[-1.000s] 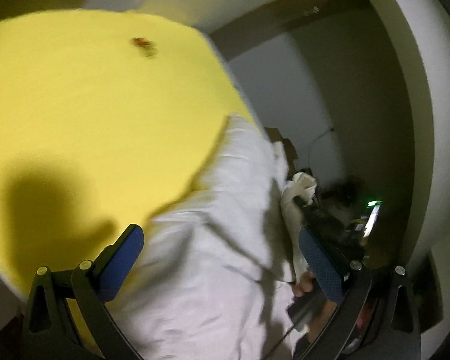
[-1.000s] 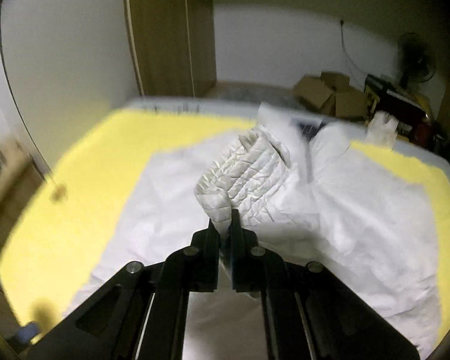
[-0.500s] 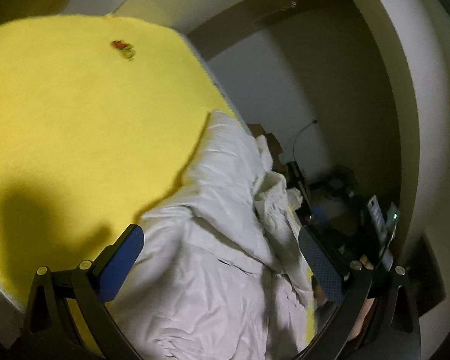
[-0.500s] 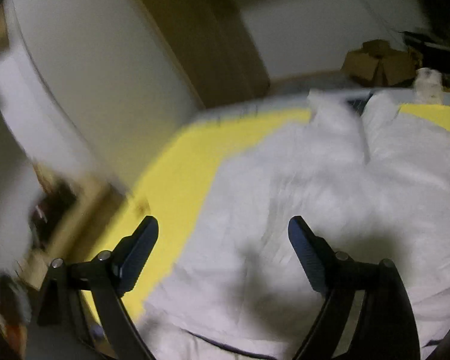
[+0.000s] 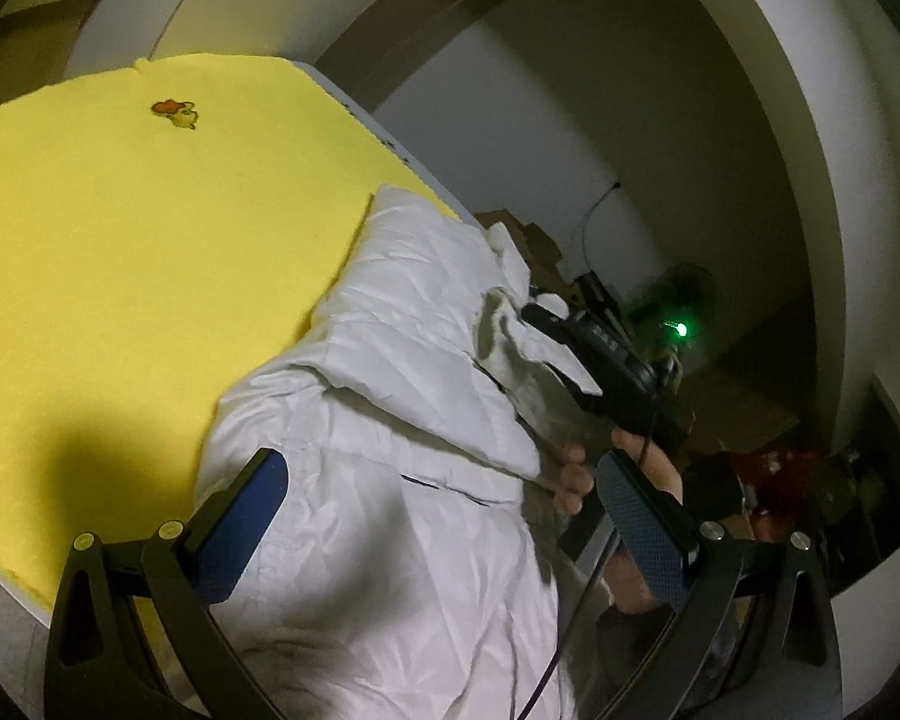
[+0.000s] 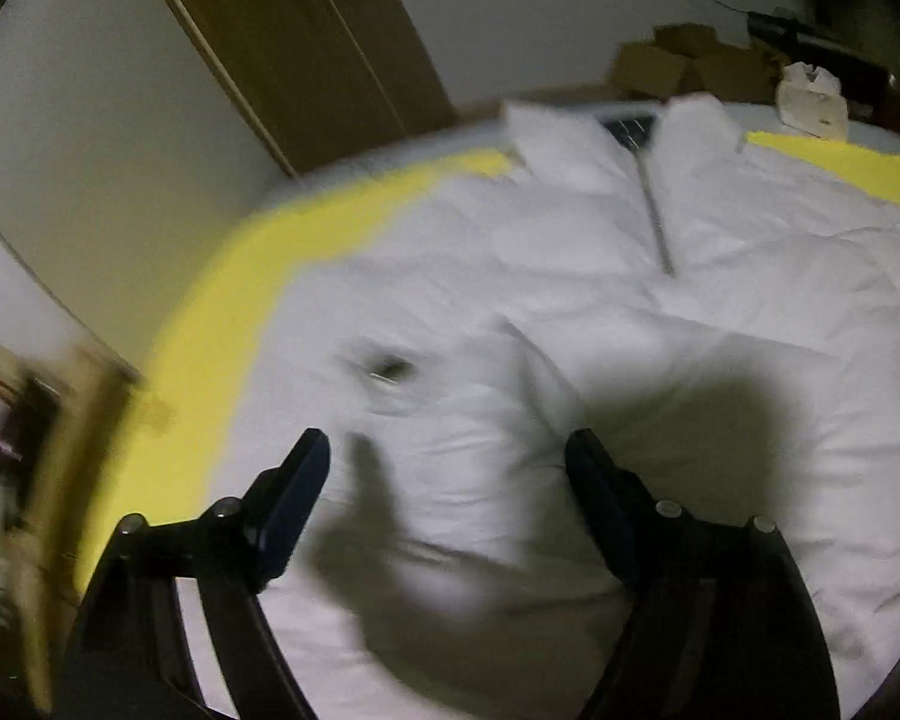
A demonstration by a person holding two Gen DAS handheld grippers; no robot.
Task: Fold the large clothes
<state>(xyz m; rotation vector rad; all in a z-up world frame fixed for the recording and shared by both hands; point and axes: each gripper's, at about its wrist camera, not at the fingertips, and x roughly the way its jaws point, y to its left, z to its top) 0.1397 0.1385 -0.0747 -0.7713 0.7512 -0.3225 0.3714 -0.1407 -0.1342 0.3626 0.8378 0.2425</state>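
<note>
White padded jacket (image 6: pixel 570 312) is spread across a bed covered by a yellow sheet (image 5: pixel 120 252), collar toward the far edge. The left gripper (image 5: pixel 438 516) and right gripper (image 6: pixel 450 492) are held over it, jaws wide apart and empty. A hem or sleeve edge is best pinched deeply before folding. Cardboard boxes (image 6: pixel 684 60) and a wooden door (image 6: pixel 306 42) are seen beyond.

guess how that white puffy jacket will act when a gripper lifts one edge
The jacket looks quilted and creased, so it will likely sag rather than hold shape. Its puffiness suggests it is light for its bulk. The smooth-looking shell may slip from the pads.
</note>
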